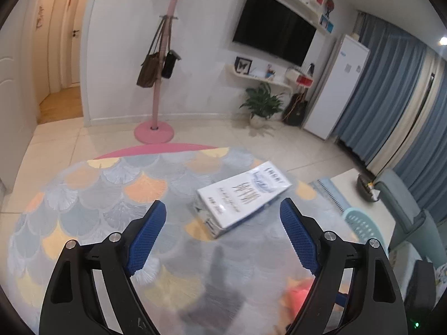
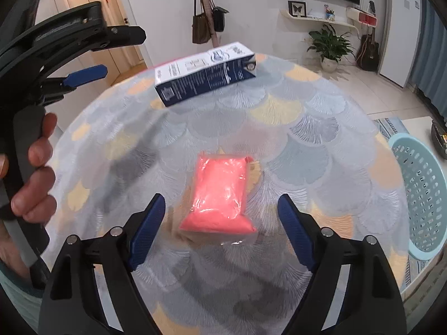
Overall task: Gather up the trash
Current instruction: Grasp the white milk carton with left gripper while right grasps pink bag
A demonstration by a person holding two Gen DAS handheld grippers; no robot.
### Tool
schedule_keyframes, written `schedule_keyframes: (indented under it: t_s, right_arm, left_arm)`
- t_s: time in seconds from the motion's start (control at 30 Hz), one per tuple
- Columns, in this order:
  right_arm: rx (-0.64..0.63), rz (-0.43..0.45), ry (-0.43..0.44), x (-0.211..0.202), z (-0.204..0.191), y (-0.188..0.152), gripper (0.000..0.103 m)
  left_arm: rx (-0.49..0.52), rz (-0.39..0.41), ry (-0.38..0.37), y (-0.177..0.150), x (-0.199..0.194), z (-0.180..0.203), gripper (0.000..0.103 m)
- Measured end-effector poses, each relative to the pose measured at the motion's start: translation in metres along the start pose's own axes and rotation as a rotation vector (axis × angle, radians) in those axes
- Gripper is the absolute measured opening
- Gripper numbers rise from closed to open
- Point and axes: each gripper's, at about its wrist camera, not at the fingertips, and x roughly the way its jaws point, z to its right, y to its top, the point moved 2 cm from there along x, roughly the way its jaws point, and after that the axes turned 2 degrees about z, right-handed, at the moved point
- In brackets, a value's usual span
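While fingers [image 2: 296, 231] gape, pink packet [image 2: 220, 195] lies between

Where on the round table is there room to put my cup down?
The table is mostly bare. Free patches: left of the milk carton, and between the pink packet and the blue basket. Crowded: the middle, near both open grippers.

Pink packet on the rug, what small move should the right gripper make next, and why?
Probably ease the right gripper down over the pink packet. The gripper is open and empty, and the packet lies flat on the rug just ahead, roughly centred. Then close.
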Motion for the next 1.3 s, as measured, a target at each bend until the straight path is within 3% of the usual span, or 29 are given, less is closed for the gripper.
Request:
schedule_keyframes:
  t_s: [0.03,0.1,0.23,0.4,0.5,0.73,0.87,0.93,1.0,1.1,1.3]
  right_arm:
    - [-0.010,0.007,-0.015,0.000,-0.001,-0.001,0.066]
    - [-0.046,0.017,-0.046,0.001,-0.003,0.001,0.040]
    - [-0.034,0.047,-0.062,-0.002,0.008,0.005,0.038]
    - [0.054,0.059,-0.005,-0.005,0.031,0.009,0.038]
    - [0.079,0.077,-0.016,-0.008,0.033,0.008,0.038]
    - [0.063,0.104,-0.008,-0.015,0.029,0.006,0.038]
    - [0.053,0.111,-0.025,-0.013,0.025,0.009,0.038]
    - [0.053,0.113,-0.021,-0.014,0.025,0.009,0.038]
    - [0.059,0.124,-0.018,-0.016,0.026,0.009,0.038]
    - [0.063,0.140,-0.012,-0.020,0.027,0.008,0.038]
    - [0.058,0.231,-0.059,-0.036,0.026,0.006,0.038]
  left_arm:
    - [0.006,-0.012,0.001,0.000,0.006,-0.003,0.084]
    - [0.020,-0.030,0.007,0.002,0.018,-0.006,0.084]
    - [0.053,-0.071,-0.005,0.006,0.042,-0.002,0.084]
    - [0.099,-0.098,-0.003,0.018,0.070,-0.002,0.086]
    - [0.132,-0.137,-0.055,0.025,0.086,0.005,0.086]
    - [0.232,-0.292,-0.169,0.009,0.109,0.025,0.088]
    - [0.301,-0.311,-0.138,-0.005,0.104,0.036,0.090]
    - [0.326,-0.329,-0.122,-0.011,0.107,0.041,0.087]
    - [0.372,-0.312,-0.079,-0.017,0.107,0.045,0.070]
    - [0.374,-0.285,-0.043,-0.016,0.101,0.043,0.055]
    - [0.298,-0.212,-0.098,-0.014,0.072,0.043,0.055]
